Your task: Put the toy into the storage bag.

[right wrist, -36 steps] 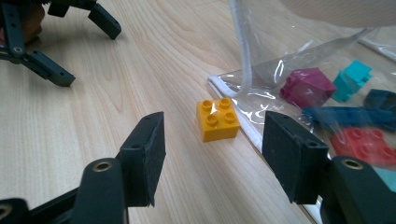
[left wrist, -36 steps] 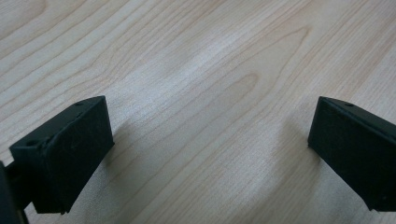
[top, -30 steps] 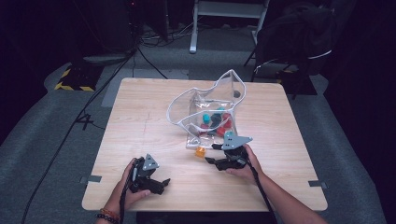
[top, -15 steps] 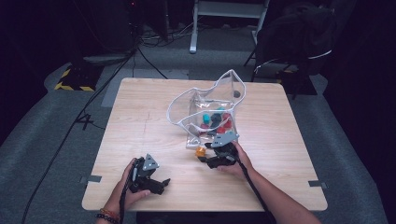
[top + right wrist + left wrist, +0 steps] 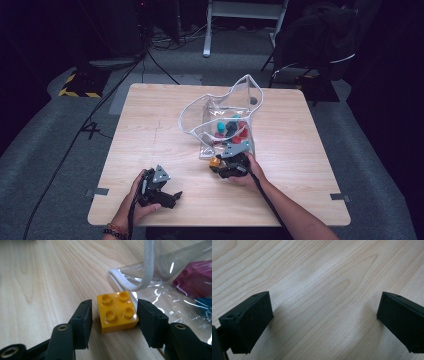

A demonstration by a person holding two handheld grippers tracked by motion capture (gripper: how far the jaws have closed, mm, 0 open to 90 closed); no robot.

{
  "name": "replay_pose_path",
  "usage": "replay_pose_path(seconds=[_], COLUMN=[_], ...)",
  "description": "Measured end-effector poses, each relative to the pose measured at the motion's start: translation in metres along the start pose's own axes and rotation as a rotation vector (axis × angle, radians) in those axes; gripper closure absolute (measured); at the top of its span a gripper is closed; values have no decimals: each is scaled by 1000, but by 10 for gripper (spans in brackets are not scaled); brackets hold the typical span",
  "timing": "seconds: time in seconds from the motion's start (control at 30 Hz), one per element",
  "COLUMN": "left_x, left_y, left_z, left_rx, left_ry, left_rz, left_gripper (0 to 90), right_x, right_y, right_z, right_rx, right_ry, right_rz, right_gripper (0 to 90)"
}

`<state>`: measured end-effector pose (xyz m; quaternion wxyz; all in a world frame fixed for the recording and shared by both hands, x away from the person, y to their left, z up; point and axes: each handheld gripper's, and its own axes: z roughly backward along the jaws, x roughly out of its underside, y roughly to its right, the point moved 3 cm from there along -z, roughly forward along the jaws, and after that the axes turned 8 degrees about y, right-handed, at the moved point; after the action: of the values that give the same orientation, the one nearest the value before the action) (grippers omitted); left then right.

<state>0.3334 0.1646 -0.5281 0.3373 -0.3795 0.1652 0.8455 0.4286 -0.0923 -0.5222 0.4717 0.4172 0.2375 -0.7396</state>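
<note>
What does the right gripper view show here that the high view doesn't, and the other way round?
Right gripper view alone: the four studs on the yellow brick, the gap between the left pad and the brick, the right pad at its side, the bag's white edging.

High view alone: the left gripper resting open on the table, both forearms, the whole clear bag standing upright.

Both: the right gripper around the brick beside the bag of coloured bricks.

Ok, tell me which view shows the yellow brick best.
The right gripper view: the yellow brick sits large between the right gripper, four studs up, jaws either side with a gap on the left. The high view shows a small orange-yellow speck beside the clear bag. The left gripper view shows bare table.
</note>
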Motion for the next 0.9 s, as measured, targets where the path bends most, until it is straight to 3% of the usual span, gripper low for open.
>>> replay_pose_path(seconds=[0.07, 0.13, 0.37, 0.63, 0.9], left_x=[0, 0, 0, 0, 0], left_y=[0, 0, 0, 0, 0], left_z=[0, 0, 0, 0, 0], left_rx=[0, 0, 0, 1, 0], left_ry=[0, 0, 0, 1, 0], left_rz=[0, 0, 0, 1, 0], left_gripper=[6, 6, 6, 6, 6], right_x=[-1, -1, 0, -5, -20], right_y=[-1, -2, -7, -3, 3], right_z=[-1, -1, 15, 59, 108], right_rx=[2, -1, -13, 2, 48], right_ry=[2, 7, 26, 79, 148], right_rz=[0, -4, -15, -16, -1], right_gripper=[499, 584, 592, 592, 592])
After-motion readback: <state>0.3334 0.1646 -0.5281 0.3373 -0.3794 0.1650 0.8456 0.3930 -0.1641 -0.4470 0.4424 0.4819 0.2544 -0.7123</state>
